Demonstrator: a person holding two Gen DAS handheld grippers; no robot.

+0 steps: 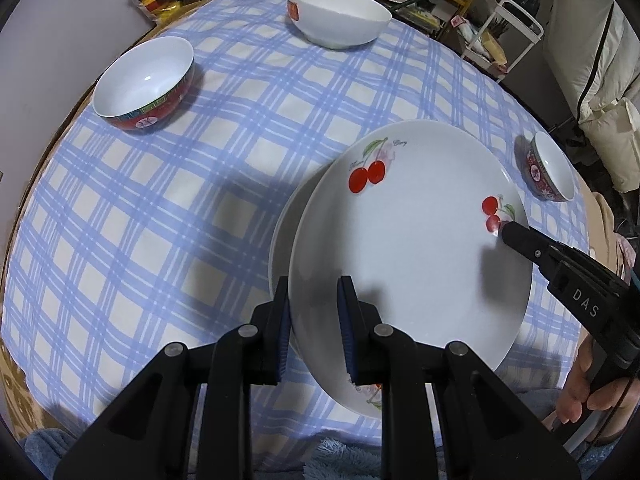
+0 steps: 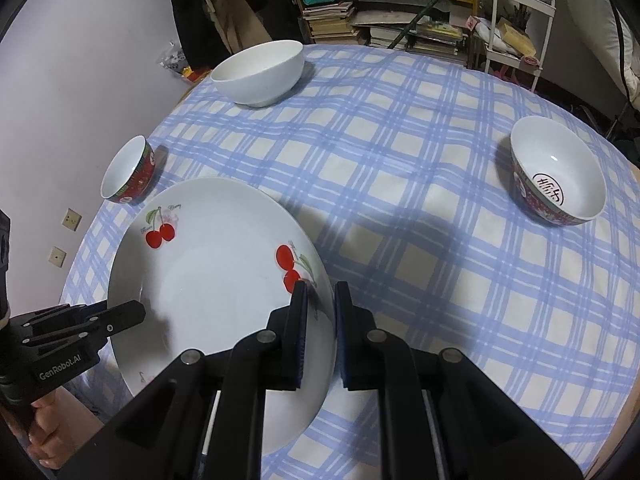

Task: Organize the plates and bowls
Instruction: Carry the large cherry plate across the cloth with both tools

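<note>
Both grippers, left gripper and right gripper, are clenched on the cherry plate, held tilted over a second plate, and chipping could be caused by uneven lowering.

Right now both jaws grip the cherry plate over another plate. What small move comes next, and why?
Probably ease the cherry plate straight down until it nests. The left gripper and right gripper hold opposite rims, and the lower plate peeks out just beneath, slightly offset to one side.
</note>
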